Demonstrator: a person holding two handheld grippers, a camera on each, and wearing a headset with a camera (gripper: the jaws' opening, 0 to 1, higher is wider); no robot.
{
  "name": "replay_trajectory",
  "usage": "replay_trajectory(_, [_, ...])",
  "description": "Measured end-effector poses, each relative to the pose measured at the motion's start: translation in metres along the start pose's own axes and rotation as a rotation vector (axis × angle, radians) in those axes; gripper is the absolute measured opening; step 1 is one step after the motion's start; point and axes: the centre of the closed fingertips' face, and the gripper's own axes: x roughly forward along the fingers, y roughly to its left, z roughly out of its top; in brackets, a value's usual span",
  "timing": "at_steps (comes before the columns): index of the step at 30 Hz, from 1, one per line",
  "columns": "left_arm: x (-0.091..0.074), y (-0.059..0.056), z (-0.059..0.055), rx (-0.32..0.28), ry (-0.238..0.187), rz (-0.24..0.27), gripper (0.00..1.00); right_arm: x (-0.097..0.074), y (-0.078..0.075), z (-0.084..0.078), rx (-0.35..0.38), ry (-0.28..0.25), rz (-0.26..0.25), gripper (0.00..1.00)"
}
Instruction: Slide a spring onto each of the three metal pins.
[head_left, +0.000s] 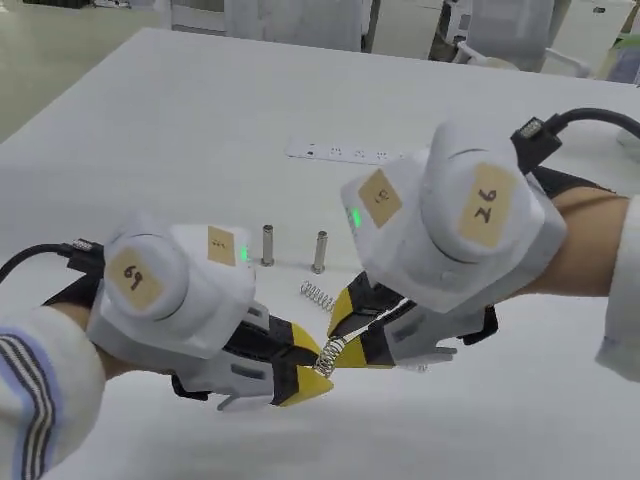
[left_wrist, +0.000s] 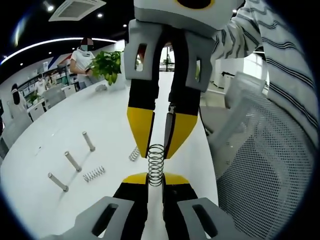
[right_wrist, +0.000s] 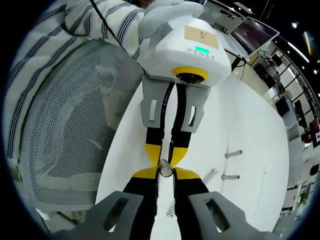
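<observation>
Spring (left_wrist: 156, 162) bridges both tools: the left gripper (left_wrist: 155, 180) is clamped on one end and the right gripper (right_wrist: 166, 174) is closed around the other, just above the white desk (head_left: 200, 120). Two loose springs (left_wrist: 93, 173) (left_wrist: 134, 153) lie nearby; three metal pins (left_wrist: 89, 141) (left_wrist: 73, 161) (left_wrist: 57, 182) stand upright in a row beyond them.

L tongs (head_left: 318, 376) & R tongs (head_left: 341, 346) meet tip-to-tip (both clamped), angled inward.
</observation>
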Motion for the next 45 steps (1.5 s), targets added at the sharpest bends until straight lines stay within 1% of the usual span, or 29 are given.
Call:
replay_trajectory(4, [-0.002,0.001,-0.002,0.005,0.010,0.007,0.02,0.002,-0.001,0.001,-0.006,-0.002,0.002,0.08])
replay_trajectory(7, [-0.004,0.001,0.000,0.009,0.010,0.006,0.02,0.003,0.000,0.002,-0.009,0.001,0.010,0.08])
replay_trajectory(11, [-0.005,0.001,0.004,0.017,0.008,0.002,0.02,0.003,0.000,0.003,-0.015,0.003,0.021,0.09])
replay_trajectory(12, [-0.004,0.001,0.007,0.018,0.000,0.004,0.02,0.004,0.000,0.003,-0.014,0.003,0.024,0.10])
replay_trajectory(16, [-0.004,0.004,0.011,0.024,-0.008,0.010,0.02,0.005,-0.002,0.000,-0.021,0.021,0.027,0.10])
replay_trajectory(19, [-0.003,0.003,0.014,0.030,-0.018,0.010,0.02,0.006,-0.003,-0.003,-0.031,0.035,0.029,0.09])
replay_trajectory(24, [-0.002,0.003,0.014,0.027,-0.023,0.011,0.02,0.008,-0.001,-0.007,-0.037,0.054,0.041,0.09])
replay_trajectory(28, [-0.002,0.003,0.012,0.022,-0.015,0.010,0.02,0.010,0.000,-0.006,-0.032,0.054,0.045,0.08])
replay_trajectory(32, [-0.003,0.003,0.011,0.033,-0.003,0.017,0.02,0.011,-0.001,-0.005,0.000,0.056,0.041,0.08])
replay_trajectory(33, [-0.003,0.003,0.011,0.029,-0.003,0.017,0.02,0.011,-0.001,-0.005,0.009,0.058,0.044,0.07])
replay_trajectory(34, [-0.003,0.003,0.011,0.010,-0.008,0.017,0.02,0.011,-0.001,-0.004,0.019,0.058,0.046,0.07])
replay_trajectory(36, [-0.003,0.005,0.011,-0.007,-0.015,0.026,0.02,0.011,-0.003,-0.005,0.037,0.063,0.046,0.07])
replay_trajectory(39, [-0.003,0.005,0.010,-0.015,-0.018,0.026,0.02,0.011,-0.003,-0.005,0.070,0.068,0.053,0.07])
replay_trajectory(43, [-0.003,0.005,0.009,-0.023,-0.016,0.025,0.03,0.012,-0.002,-0.005,0.089,0.073,0.054,0.07])
replay_trajectory(45, [-0.003,0.004,0.008,-0.038,-0.014,0.025,0.03,0.012,-0.002,-0.005,0.104,0.074,0.060,0.07])
